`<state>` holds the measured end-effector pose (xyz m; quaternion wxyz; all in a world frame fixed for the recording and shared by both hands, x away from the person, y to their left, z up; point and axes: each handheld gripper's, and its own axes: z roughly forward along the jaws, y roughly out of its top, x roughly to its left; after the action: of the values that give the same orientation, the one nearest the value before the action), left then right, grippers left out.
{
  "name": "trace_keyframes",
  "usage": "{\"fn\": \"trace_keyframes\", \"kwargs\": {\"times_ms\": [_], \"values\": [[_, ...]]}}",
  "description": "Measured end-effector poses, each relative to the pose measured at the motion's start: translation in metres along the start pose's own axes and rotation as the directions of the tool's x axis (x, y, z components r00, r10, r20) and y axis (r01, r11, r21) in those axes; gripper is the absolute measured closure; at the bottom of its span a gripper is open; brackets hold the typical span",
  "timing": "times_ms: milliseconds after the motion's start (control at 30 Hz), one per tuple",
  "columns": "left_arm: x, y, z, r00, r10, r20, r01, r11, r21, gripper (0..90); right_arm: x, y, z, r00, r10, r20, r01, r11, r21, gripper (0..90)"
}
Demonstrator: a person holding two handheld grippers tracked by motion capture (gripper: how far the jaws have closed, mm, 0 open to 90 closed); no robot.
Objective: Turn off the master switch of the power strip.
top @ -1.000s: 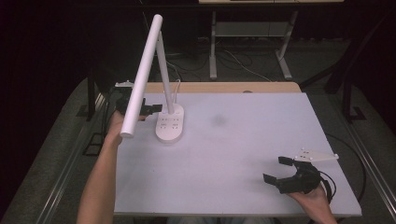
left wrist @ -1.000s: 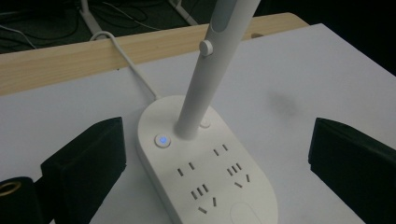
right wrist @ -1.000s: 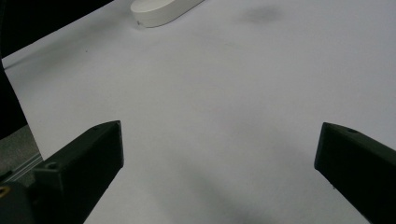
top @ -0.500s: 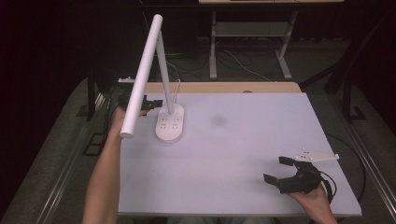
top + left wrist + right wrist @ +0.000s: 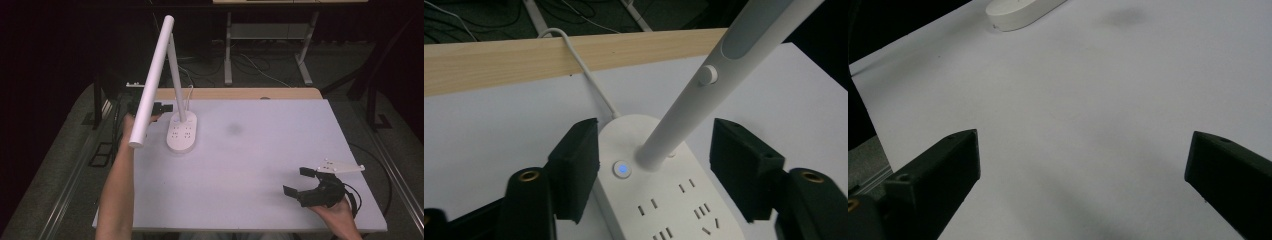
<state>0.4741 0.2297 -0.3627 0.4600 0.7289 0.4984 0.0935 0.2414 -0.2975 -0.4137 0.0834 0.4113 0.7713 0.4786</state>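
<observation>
A white desk lamp stands on an oval base with sockets [image 5: 182, 134] at the table's back left; its long bar head [image 5: 151, 80] slants forward and down. In the left gripper view the base [image 5: 674, 200] shows a button lit blue [image 5: 622, 168] beside the stem [image 5: 694, 95]. My left gripper [image 5: 162, 107] is open just behind the base, its jaws either side of the stem's foot [image 5: 651, 155] without touching it. My right gripper [image 5: 300, 181] rests open at the front right, nothing between its jaws [image 5: 1083, 165].
The white table top [image 5: 260, 165] has a wooden strip [image 5: 240, 93] along its far edge. The lamp's white cord [image 5: 584, 70] runs over that strip. A faint grey smudge [image 5: 233, 129] marks the middle. Dark floor with cables and table legs lies behind.
My left gripper has shifted slightly right, closer to the lamp's stem. The right gripper has barely moved.
</observation>
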Motion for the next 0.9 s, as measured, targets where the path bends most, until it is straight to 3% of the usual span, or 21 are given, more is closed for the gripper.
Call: {"fn": "trace_keyframes", "kwargs": {"times_ms": [533,733,900], "values": [[0.004,-0.004,0.013,0.9992,-0.038,0.012,0.038,0.9985,0.04,62.5,-0.003,0.0,-0.003,0.9999,0.008,0.007,-0.008,1.0,-0.007,0.6],[0.004,-0.006,0.02,0.9986,-0.052,0.015,0.051,0.9977,0.045,81.7,-0.002,0.0,-0.003,0.9999,0.008,0.007,-0.008,1.0,-0.005,0.6],[0.004,-0.008,0.025,0.9984,-0.056,0.013,0.055,0.9976,0.042,89.3,-0.003,0.0,-0.004,1.0,0.005,0.007,-0.005,1.0,-0.008,0.6]]}}
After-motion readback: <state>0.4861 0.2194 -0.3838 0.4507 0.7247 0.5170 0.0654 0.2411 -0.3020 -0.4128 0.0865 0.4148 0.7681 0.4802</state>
